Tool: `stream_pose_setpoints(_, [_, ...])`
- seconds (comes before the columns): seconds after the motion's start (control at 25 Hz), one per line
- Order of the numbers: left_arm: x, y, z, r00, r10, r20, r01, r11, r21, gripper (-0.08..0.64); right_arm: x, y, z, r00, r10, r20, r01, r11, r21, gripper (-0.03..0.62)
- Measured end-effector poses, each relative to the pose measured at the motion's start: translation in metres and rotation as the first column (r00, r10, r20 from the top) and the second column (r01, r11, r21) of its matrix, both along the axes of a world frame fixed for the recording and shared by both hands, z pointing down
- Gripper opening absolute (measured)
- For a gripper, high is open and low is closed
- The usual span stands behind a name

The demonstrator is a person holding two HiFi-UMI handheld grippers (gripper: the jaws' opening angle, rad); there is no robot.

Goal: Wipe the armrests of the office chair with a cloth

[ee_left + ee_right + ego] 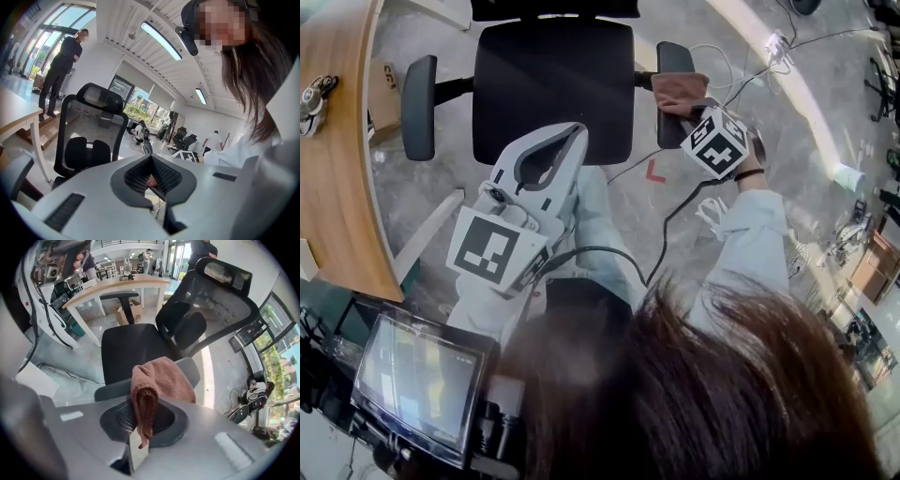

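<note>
Idling nearest the body, the left gripper [562, 136] has its jaws closed on nothing. At two o'clock the right gripper [686, 108] pinches the cloth [680, 89] against the right armrest [673, 56], whose length runs twelve-to-six. The left armrest [419, 106] lies at ten o'clock.

Open-plan office: mesh office chair [553, 89], curved wooden desk [337, 141], ceiling strip lights [161, 41].
</note>
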State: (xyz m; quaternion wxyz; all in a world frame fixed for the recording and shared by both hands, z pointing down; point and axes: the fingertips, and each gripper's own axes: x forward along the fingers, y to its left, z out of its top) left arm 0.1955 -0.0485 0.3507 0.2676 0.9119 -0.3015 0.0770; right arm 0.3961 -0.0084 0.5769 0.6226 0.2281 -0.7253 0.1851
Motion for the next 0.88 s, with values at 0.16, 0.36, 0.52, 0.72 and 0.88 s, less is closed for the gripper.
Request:
stream_pose_setpoints(0.16, [-0.013, -0.006, 0.008, 0.999, -0.034, 0.030, 0.034, 0.999, -0.002, 0.003, 0.013, -0.052, 0.009, 0.998, -0.003, -0.058, 0.005, 1.000, 0.020, 0.023])
stream_pose_setpoints(0.36, [-0.030, -0.013, 0.008, 0.996, -0.087, 0.007, 0.087, 0.996, 0.019, 0.003, 0.021, -0.105, 0.020, 0.994, 0.031, -0.106, -0.027, 0.999, 0.042, 0.023])
stream_pose_setpoints(0.52, [-0.040, -0.015, 0.013, 0.993, -0.111, 0.032, 0.111, 0.994, -0.001, 0.003, 0.032, -0.135, 0.025, 0.985, 0.073, -0.154, -0.065, 0.996, 0.057, 0.023])
stream_pose_setpoints(0.72, [-0.046, -0.016, 0.013, 0.992, -0.116, 0.041, 0.117, 0.993, 0.000, 0.003, 0.021, -0.119, 0.027, 0.993, 0.087, -0.079, -0.090, 0.995, -0.037, 0.023])
stream_pose_setpoints(0.88, [-0.038, -0.008, 0.009, 0.996, -0.081, 0.031, 0.081, 0.997, 0.000, 0.003, 0.013, -0.096, 0.024, 0.995, 0.081, -0.064, -0.084, 0.995, -0.045, 0.023])
